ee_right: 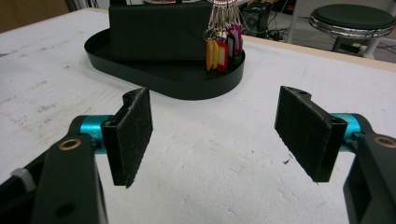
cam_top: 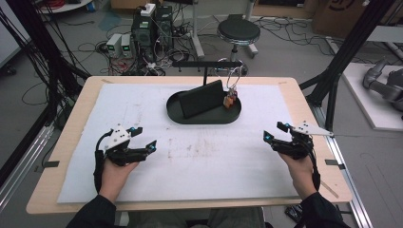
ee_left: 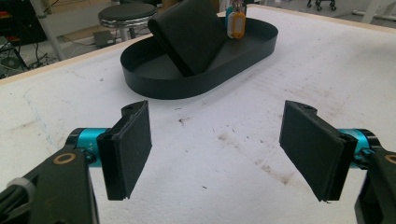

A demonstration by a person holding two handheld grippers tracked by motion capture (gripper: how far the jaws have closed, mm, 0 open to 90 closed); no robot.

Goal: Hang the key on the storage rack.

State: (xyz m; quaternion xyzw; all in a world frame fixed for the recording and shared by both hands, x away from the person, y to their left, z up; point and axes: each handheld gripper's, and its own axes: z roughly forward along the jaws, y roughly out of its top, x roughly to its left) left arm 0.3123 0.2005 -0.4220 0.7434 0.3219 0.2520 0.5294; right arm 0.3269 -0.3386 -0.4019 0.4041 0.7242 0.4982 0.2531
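A black oval tray (cam_top: 177,114) sits at the back middle of the white mat, with a black rectangular block (cam_top: 200,98) leaning upright inside it. A bunch of coloured key tags (cam_top: 230,99) on metal rings hangs into the tray's right end from a black stand (cam_top: 205,64). My left gripper (cam_top: 143,138) rests low at the mat's left front, open, nothing between its pads (ee_left: 130,144). My right gripper (cam_top: 276,131) sits at the right front, open and empty too. Both point toward the tray (ee_left: 196,74), (ee_right: 187,79); the tags (ee_right: 223,49) hang beside the block (ee_right: 159,30).
The white mat (cam_top: 190,161) covers a wooden table (cam_top: 66,137). A round stool (cam_top: 238,32), computer boxes and cables stand on the floor behind the table. Black frame posts rise at the left and right sides.
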